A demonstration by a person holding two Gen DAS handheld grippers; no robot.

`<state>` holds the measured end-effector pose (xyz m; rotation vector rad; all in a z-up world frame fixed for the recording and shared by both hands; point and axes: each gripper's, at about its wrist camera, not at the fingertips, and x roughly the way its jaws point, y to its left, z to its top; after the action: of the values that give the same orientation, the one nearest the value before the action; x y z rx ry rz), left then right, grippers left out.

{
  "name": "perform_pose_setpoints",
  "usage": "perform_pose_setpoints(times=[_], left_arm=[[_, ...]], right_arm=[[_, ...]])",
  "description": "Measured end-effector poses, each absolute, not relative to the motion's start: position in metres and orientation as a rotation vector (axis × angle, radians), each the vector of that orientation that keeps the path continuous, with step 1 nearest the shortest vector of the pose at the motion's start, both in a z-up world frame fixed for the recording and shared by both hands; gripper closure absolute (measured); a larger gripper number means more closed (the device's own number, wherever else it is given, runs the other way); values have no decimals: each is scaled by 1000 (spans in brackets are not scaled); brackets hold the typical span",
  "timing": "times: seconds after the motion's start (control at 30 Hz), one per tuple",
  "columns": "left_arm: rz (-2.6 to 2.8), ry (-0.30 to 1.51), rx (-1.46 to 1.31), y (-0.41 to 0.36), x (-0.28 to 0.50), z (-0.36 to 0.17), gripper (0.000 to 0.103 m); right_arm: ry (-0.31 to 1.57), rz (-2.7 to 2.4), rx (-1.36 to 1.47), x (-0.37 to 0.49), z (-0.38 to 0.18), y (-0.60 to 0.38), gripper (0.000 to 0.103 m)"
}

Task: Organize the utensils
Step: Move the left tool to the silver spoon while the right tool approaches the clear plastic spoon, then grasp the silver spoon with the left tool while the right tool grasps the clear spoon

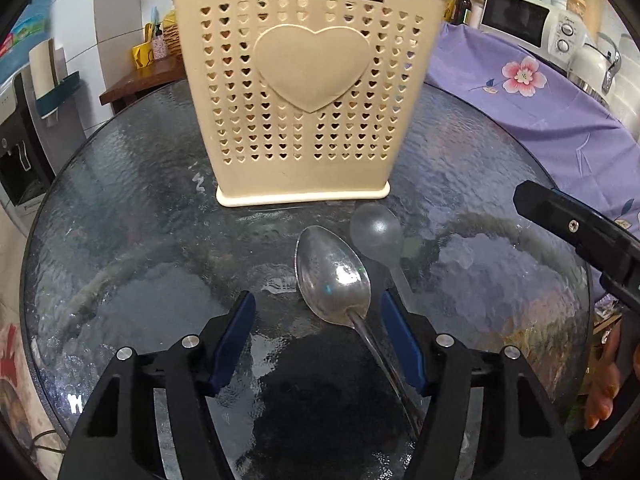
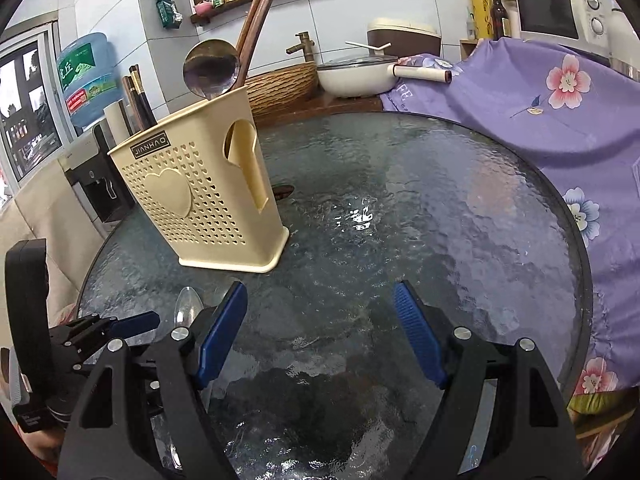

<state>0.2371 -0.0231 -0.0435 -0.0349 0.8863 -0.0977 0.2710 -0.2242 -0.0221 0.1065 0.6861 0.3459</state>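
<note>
Left tool (image 1: pixel 318 344) is low over the glass bench (image 1: pixel 140 220), jaws apart with the metal spoon (image 1: pixel 334 276) lying between them, handle near the right pad, pads not pressing it as far as the view shows. No earlier frame, so only the present stance. Right tool (image 2: pixel 320 334) hangs with jaws wide apart, nothing between them, bare glass below. Metal spoon lies bowl-up just in front of the cream utensil holder (image 1: pixel 304 92), a clear plastic spoon (image 1: pixel 376 232) just beside it on the right, bowls nearly touching. Judgement: metal spoon is stiff, light, slick on textured glass, likely to skid or pivot; take it at the thin neck or handle, across the narrow width, not the bowl. Plastic spoon is very light, may flick away; hard to see. Holder reads "JIANHAO" on a black label near its rim; it already has a ladle (image 2: pixel 212 68) and chopsticks (image 2: pixel 138 96) standing in it. Other writing too small to read.
</note>
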Motion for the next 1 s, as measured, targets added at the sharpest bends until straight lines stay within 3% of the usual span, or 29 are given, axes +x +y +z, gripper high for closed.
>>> perform_pose_setpoints(times=[0.13, 0.5, 1.0], left_arm=[[-82, 890, -19, -29, 240, -44, 41], [-31, 891, 19, -45, 258, -43, 63], [-46, 887, -31, 0, 251, -38, 64]], right_arm=[[695, 352, 117, 271, -23, -225, 27], [711, 360, 113, 273, -25, -222, 27], [783, 433, 18, 277, -32, -180, 27]])
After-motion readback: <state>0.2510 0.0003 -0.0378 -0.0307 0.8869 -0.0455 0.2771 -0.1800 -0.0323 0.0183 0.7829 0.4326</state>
